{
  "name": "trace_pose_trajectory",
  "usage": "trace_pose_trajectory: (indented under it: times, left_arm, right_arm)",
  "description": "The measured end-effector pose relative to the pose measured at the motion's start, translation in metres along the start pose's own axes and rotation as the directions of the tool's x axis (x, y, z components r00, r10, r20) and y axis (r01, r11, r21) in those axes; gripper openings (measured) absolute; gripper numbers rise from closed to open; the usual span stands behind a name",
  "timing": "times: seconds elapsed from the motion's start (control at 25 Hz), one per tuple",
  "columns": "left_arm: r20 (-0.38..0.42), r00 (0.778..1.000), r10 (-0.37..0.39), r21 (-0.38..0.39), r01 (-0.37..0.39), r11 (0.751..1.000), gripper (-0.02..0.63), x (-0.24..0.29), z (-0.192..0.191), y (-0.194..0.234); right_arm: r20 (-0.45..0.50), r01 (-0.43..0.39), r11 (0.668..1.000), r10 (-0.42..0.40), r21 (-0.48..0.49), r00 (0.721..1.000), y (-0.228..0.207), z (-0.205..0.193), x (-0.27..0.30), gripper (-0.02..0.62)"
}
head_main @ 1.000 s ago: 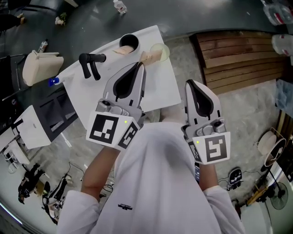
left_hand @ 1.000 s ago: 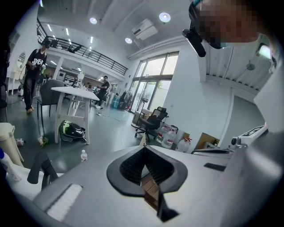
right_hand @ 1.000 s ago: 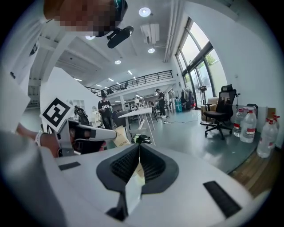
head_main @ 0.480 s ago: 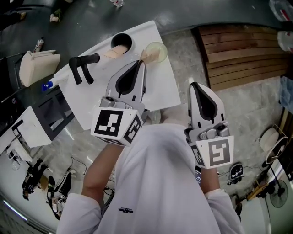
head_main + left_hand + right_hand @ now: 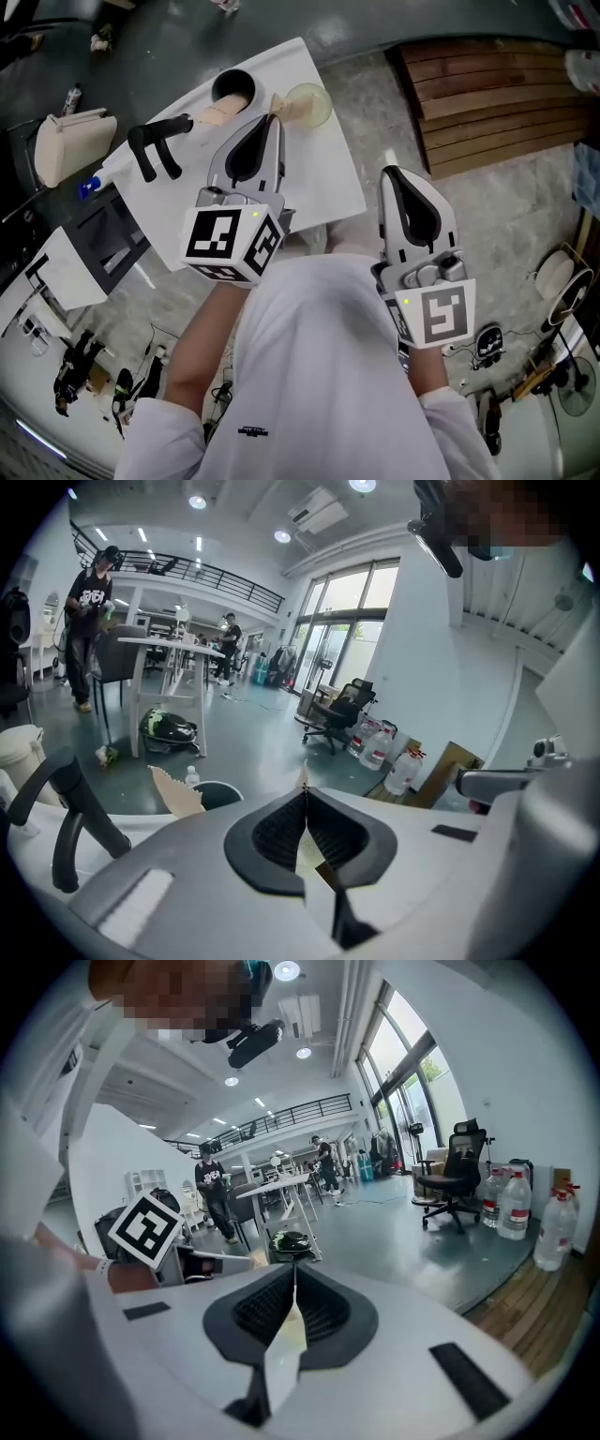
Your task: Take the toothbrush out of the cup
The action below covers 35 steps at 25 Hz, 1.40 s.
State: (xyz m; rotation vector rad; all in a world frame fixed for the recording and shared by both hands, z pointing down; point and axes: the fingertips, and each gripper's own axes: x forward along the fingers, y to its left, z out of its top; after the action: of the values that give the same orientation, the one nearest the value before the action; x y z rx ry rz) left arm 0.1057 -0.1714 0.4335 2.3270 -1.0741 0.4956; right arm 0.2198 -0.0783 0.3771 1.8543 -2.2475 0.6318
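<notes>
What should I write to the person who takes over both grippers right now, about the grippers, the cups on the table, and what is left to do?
Left gripper: shut, empty, hovering over the white table, tip close to the pale cup.
Right gripper: shut, empty, beside the table's right edge, over the floor.
Things: a tan stick, probably the toothbrush, leans at the pale cup. A black cup with another tan piece stands further left. I cannot tell for sure which one is the toothbrush.
Done: nothing gripped yet.
Left: open a gripper, grasp the toothbrush, lift it out.
</notes>
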Motion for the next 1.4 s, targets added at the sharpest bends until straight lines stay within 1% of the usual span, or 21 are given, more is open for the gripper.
trace_pose_trajectory:
  times: [0.2, 0.4, 0.68, 0.88, 1.08, 1.24, 1.4]
  left_arm:
    - [-0.002, 1.0, 0.024, 0.006, -0.024, 1.0, 0.009, -0.006, 0.003, 0.006]
    - [0.031, 0.999, 0.035, 0.019, -0.036, 0.999, 0.012, -0.023, 0.009, 0.007]
    - [0.085, 0.995, 0.057, 0.039, -0.06, 0.997, 0.012, -0.071, 0.025, 0.007]
    - [0.137, 0.989, 0.062, 0.033, -0.067, 0.997, 0.011, -0.106, 0.034, 0.007]
    - [0.199, 0.979, 0.055, 0.03, -0.062, 0.998, 0.009, -0.154, 0.043, 0.003]
    - [0.234, 0.97, 0.067, 0.037, -0.078, 0.996, 0.006, -0.19, 0.047, 0.004]
    - [0.273, 0.958, 0.084, 0.041, -0.099, 0.994, 0.006, -0.225, 0.048, 0.015]
  right_arm:
    - [0.006, 0.0, 1.0, 0.0, -0.003, 1.0, 0.003, 0.001, -0.002, 0.008]
    - [0.02, -0.01, 1.0, 0.01, -0.024, 1.0, 0.01, 0.008, -0.002, 0.008]
    - [0.044, -0.03, 0.998, 0.032, -0.058, 0.999, 0.033, 0.025, -0.015, 0.008]
    - [0.07, -0.083, 0.995, 0.087, -0.052, 0.994, 0.052, 0.043, -0.019, 0.008]
    - [0.111, -0.114, 0.983, 0.131, -0.142, 0.985, 0.08, 0.071, -0.03, 0.008]
    - [0.107, -0.128, 0.967, 0.154, -0.219, 0.982, 0.097, 0.085, -0.036, 0.008]
    - [0.112, -0.136, 0.957, 0.169, -0.257, 0.979, 0.11, 0.091, -0.036, 0.008]
